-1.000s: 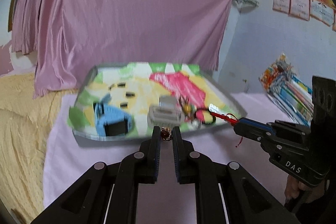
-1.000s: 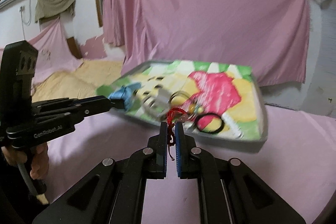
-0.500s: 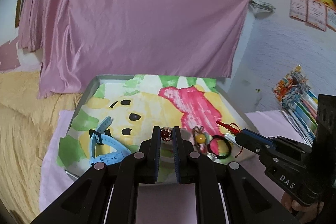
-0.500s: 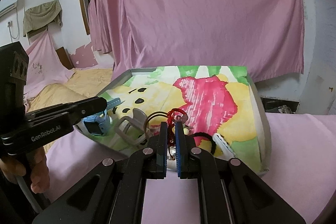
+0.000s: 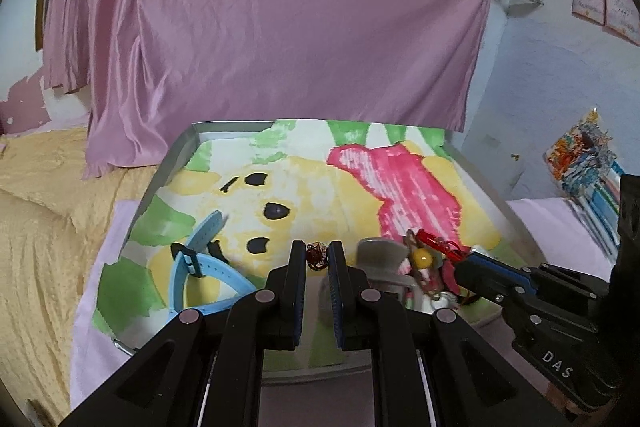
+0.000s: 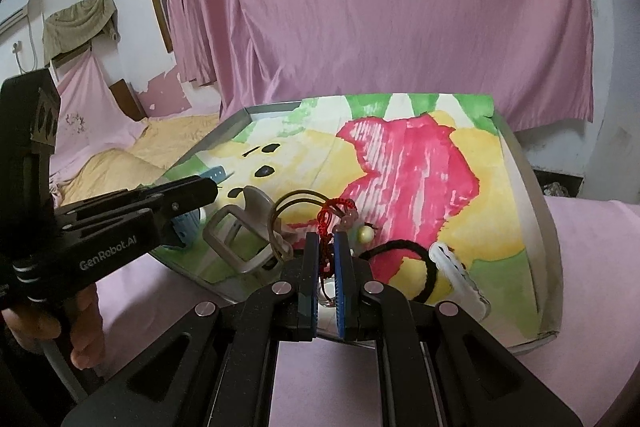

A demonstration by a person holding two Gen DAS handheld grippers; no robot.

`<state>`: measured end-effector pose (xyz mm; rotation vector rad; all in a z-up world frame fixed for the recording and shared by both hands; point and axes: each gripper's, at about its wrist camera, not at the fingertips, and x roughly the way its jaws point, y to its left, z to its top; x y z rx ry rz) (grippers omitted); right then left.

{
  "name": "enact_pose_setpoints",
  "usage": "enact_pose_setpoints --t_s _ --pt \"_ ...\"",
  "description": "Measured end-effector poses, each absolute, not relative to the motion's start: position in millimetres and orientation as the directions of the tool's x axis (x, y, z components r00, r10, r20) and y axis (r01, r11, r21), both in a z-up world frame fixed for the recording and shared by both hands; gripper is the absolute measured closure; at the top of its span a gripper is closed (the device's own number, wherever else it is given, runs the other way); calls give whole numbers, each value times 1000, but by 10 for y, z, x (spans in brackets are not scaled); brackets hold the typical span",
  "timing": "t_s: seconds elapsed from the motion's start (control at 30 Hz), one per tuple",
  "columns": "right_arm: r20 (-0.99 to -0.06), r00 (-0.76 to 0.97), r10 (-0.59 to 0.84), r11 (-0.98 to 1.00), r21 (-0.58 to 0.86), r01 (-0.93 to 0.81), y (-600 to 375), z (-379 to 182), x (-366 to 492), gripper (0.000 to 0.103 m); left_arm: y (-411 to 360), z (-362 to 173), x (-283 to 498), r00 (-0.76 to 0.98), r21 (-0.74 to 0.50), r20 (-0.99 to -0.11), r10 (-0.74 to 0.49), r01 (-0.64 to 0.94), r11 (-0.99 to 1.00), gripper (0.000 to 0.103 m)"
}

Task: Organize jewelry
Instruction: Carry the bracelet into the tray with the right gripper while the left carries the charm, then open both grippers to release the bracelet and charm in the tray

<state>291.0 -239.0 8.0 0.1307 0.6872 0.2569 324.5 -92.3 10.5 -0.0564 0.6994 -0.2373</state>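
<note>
A metal tray [image 5: 176, 151] lined with a painted cloth lies ahead; it also shows in the right wrist view [image 6: 532, 187]. My left gripper [image 5: 318, 257] is shut on a small brown-red bead ornament [image 5: 317, 255] above the tray's near part. My right gripper [image 6: 327, 247] is shut on a red cord bracelet [image 6: 329, 213] over the tray's near edge. On the tray lie a blue watch [image 5: 200, 267], a grey watch [image 6: 240, 231], a yellow bead [image 5: 422, 258], a black hair band [image 6: 416, 267] and a white clip [image 6: 458, 273].
The tray rests on a pink cloth-covered surface [image 6: 344, 375]. A pink curtain [image 5: 280, 27] hangs behind it. A yellow bedspread [image 5: 40, 227] lies to the left. Stacked books [image 5: 588, 171] stand at the right by the wall.
Both grippers have moved forward over the tray's near part, still holding their items. The tray looms larger and sits closer in both views.
</note>
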Motion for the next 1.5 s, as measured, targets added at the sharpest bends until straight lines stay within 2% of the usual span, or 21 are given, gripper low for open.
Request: enact_pose_setpoints --t_s 0.37,0.83,0.93,1.0,1.03,1.1,1.33,1.37,1.43,1.5 --pt "-649 700 298 952 255 -170 -2451 -37 3048 96 -938 -54 3357 687 -111 -694 -216 194 975 92" --pt "-658 699 279 955 265 -131 -2499 -73 3083 94 -934 -30 3313 692 -110 -689 -218 197 974 92" --pt "-655 705 272 957 260 -129 -2502 -66 3073 88 -934 -19 3303 699 -107 -682 -214 195 975 89" --pt "-649 712 268 958 257 -127 -2511 -58 3062 73 -930 -4 3291 707 -109 -673 -216 194 975 83" --pt "-643 719 265 959 253 -126 -2507 -46 3052 71 -926 5 3282 710 -113 -669 -220 195 974 81" --pt "-635 728 259 960 249 -125 -2515 -31 3038 71 -921 16 3269 717 -115 -661 -222 195 974 78" --pt "-603 763 232 965 242 -101 -2564 23 2979 71 -901 63 3234 737 -121 -638 -224 191 974 77" --pt "-601 766 229 965 241 -100 -2570 25 2975 71 -895 72 3225 741 -123 -633 -225 191 974 75" --pt "-595 771 225 966 238 -98 -2574 31 2967 71 -875 91 3205 749 -131 -622 -229 189 973 64" --pt "-591 776 220 968 234 -96 -2571 40 2960 70 -851 112 3181 762 -142 -605 -234 185 972 44"
